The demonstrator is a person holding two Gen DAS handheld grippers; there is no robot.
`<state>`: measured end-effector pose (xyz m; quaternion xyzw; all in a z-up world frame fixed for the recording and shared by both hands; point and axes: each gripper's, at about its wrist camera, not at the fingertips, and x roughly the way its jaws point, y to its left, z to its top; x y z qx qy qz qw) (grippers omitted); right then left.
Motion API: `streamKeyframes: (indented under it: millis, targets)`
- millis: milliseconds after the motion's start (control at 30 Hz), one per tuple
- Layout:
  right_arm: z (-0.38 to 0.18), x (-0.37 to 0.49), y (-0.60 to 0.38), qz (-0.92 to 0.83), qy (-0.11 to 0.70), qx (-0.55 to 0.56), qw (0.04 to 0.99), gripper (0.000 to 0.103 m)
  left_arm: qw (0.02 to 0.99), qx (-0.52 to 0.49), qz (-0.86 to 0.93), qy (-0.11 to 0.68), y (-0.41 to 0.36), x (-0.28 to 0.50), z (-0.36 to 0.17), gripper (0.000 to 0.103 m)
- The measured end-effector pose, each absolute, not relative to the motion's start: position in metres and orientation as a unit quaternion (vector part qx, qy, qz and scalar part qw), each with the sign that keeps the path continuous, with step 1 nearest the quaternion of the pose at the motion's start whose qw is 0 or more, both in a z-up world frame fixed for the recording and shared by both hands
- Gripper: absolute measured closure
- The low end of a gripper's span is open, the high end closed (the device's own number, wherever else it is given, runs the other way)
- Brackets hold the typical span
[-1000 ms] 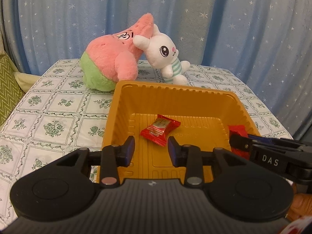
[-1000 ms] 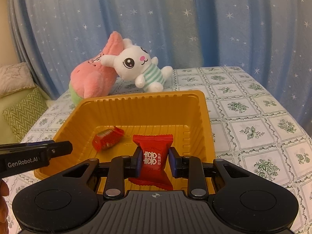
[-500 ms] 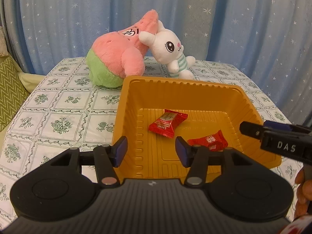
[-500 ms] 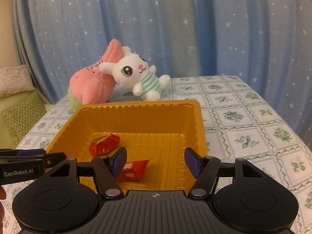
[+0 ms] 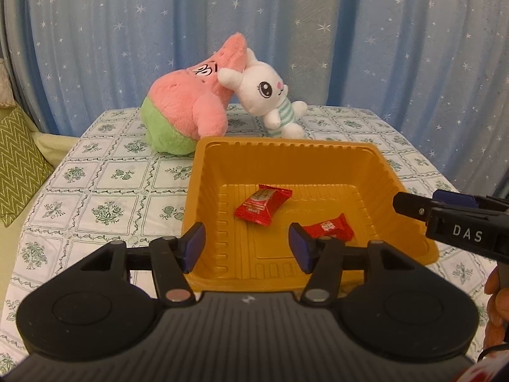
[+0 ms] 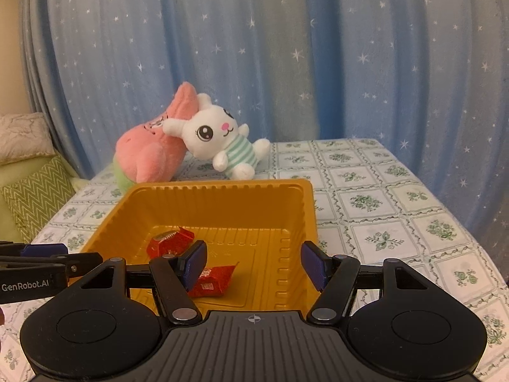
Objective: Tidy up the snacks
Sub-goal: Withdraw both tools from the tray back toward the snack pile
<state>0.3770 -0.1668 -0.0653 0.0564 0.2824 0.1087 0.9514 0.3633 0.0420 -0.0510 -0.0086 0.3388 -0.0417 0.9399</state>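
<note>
left gripper (image 5: 246,248): jaws just opened further, empty | right gripper (image 6: 254,265): parted, empty

Two candies (image 5: 263,207) (image 5: 329,229) lie in the tray (image 5: 286,149), plush toys (image 5: 191,111) behind it.

Right gripper (image 5: 451,222), right edge of the left wrist view: white letters "DAS" on its black side
Left gripper (image 6: 38,273), lower left of the right wrist view: white letters "GenRobot.AI" on its black side
Upper candy (image 5: 262,204), middle of the left wrist view: white print on the red wrapper; too small to read
Lower candy (image 6: 212,281), lower middle of the right wrist view: a white sign on the red wrapper; partly hidden by a finger; not readable
</note>
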Motion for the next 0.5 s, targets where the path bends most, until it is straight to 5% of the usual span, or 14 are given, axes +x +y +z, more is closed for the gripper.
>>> streamKeyframes:
  millis: [500]
  targets:
    - [-0.051, 0.317, -0.188, 0.102, 0.277, 0.065, 0.953, 0.037, 0.935, -0.008, -0.049, 0.352, 0.039, 0.283, -0.056, 0.040]
